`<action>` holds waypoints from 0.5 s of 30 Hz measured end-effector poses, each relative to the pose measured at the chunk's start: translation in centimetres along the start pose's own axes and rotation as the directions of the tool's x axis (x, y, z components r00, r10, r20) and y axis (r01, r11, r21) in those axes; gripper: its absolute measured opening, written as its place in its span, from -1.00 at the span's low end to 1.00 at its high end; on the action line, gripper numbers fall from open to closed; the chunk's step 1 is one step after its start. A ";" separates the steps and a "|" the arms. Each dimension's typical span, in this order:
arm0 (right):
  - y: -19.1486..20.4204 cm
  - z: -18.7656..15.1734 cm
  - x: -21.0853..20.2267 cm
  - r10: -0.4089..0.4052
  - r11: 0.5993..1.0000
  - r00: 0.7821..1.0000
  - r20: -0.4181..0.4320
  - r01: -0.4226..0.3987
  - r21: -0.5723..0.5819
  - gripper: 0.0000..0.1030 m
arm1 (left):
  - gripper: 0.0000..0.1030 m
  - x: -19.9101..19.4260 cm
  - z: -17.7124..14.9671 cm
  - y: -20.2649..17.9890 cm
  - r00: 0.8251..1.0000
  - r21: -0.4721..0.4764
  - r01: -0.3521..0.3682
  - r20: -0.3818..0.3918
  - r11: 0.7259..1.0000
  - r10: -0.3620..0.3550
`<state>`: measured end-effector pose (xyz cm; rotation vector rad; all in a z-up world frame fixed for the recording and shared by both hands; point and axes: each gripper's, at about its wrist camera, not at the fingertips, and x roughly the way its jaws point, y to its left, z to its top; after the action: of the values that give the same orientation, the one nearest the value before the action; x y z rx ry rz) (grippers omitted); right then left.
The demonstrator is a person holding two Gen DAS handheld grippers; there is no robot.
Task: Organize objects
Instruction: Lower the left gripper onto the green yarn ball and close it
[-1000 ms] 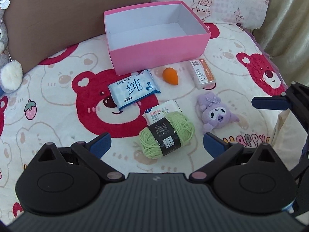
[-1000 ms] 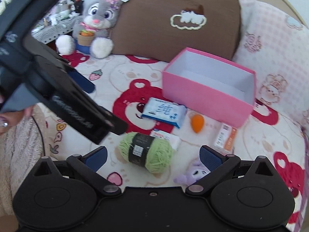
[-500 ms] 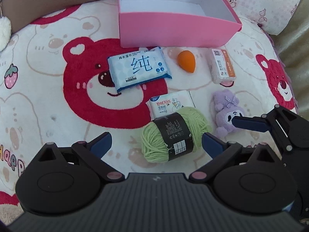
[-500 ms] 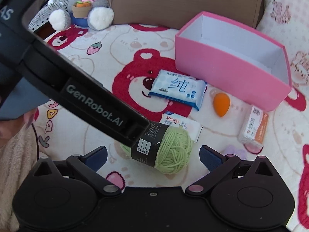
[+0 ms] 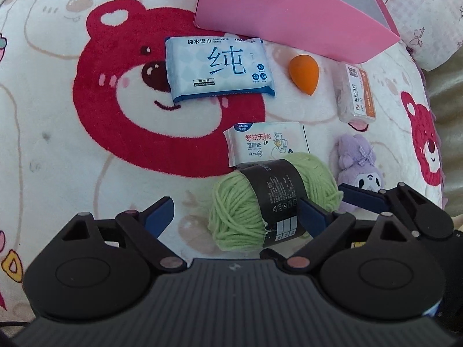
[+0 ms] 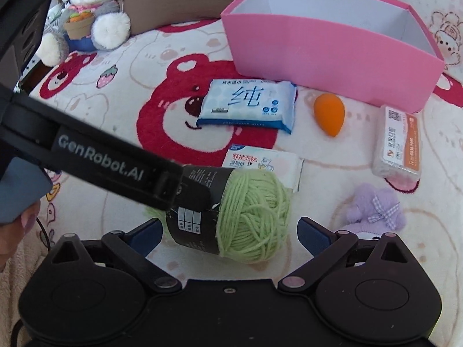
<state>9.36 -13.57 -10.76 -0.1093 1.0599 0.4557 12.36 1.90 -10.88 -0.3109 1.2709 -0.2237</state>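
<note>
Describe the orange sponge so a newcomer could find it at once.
Start at the open pink cardboard box on the bear-print blanket. Just before its front wall lies the orange teardrop-shaped sponge, between the blue-and-white wipes pack and the orange-striped tissue pack; it alone is unlabelled.

Home bedroom, bear-print blanket, brown pillow, plush rabbit on bed

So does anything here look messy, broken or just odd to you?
Mostly tidy. One oddity: the small white wet-tissue pack is partly pinned under the green yarn ball with a black paper band. Everything else lies loose on the bear-print blanket, and what shows of the pink cardboard box looks empty. Nothing is spilled or damaged.
</note>
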 end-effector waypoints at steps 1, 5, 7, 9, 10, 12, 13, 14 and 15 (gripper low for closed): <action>0.3 0.0 0.5 -0.014 1.000 1.000 -0.011 0.014 -0.016 0.96 | 0.72 0.1 0.0 0.1 1.000 -0.009 0.018 0.005 1.000 -0.018; 0.5 -0.1 1.8 -0.025 1.000 0.999 -0.045 0.025 -0.011 0.96 | 0.35 0.3 0.0 0.0 0.995 -0.043 0.101 0.028 0.994 -0.100; 0.0 0.0 2.1 -0.019 0.999 0.999 -0.050 0.020 0.027 0.96 | 0.26 0.2 0.1 0.2 0.991 -0.082 0.135 0.039 0.987 -0.132; -0.6 0.0 2.4 0.002 0.997 0.998 -0.059 0.003 0.074 0.97 | 0.22 0.2 0.0 0.1 0.992 -0.081 0.121 0.054 0.989 -0.116; -0.9 0.1 2.6 0.010 0.995 0.998 -0.063 -0.004 0.096 0.97 | 0.22 0.2 0.0 0.3 0.991 -0.093 0.127 0.054 0.988 -0.122; -1.2 0.0 2.9 0.022 0.992 0.997 -0.073 -0.013 0.122 0.97 | 0.22 0.4 0.0 0.6 0.990 -0.119 0.134 0.059 0.984 -0.127; -1.1 -0.1 3.0 0.025 0.992 0.997 -0.074 -0.016 0.123 0.95 | 0.22 0.4 0.0 0.6 0.990 -0.129 0.137 0.060 0.982 -0.130; -0.9 -0.1 3.0 0.032 0.993 0.997 -0.077 -0.023 0.114 0.92 | 0.22 0.5 0.0 0.8 0.989 -0.142 0.143 0.062 0.980 -0.135; -0.7 -0.1 3.1 0.032 0.994 0.997 -0.076 -0.024 0.104 0.85 | 0.22 0.7 0.0 0.8 0.989 -0.149 0.143 0.062 0.978 -0.135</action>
<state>10.83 -13.29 -13.52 -0.0208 1.1599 0.4236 12.49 2.43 -11.77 -0.5353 1.2188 -0.2368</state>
